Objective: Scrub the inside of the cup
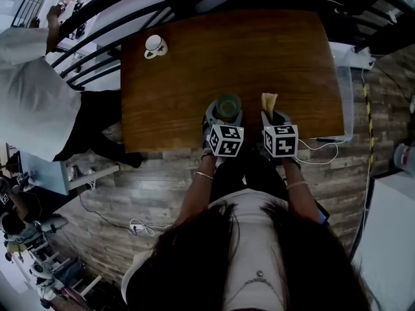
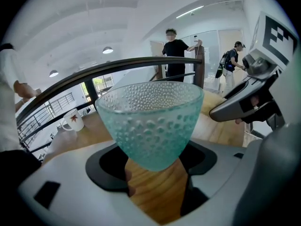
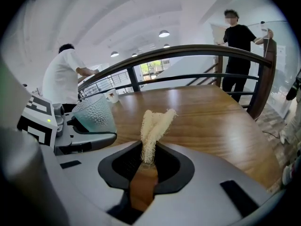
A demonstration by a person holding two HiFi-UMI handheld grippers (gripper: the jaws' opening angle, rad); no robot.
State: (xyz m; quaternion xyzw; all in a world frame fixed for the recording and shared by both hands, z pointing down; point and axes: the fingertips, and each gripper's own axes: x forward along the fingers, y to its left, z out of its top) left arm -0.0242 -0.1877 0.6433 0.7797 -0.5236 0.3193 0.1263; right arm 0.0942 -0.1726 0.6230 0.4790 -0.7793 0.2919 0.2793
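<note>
1. Cup (image 2: pixel 150 121): teal dimpled glass, upright, its base clamped between the left gripper's (image 1: pixel 225 116) jaws, over the wooden table (image 1: pixel 194 57).
2. Loofah scrubber (image 3: pixel 153 128): pinched in the right gripper's (image 1: pixel 273 116) narrowly set jaws, beside the cup, outside it.
3. Progress: both items in hand; scrubbing apparently not begun. Insertion and scrubbing remain.

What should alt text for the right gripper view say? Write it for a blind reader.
The right gripper pinches a pale fibrous scrubber upright between its jaws, over a wooden table. At left, the left gripper holds a bumpy teal glass cup; behind stand a curved railing, a person in white and a person in black.
</note>
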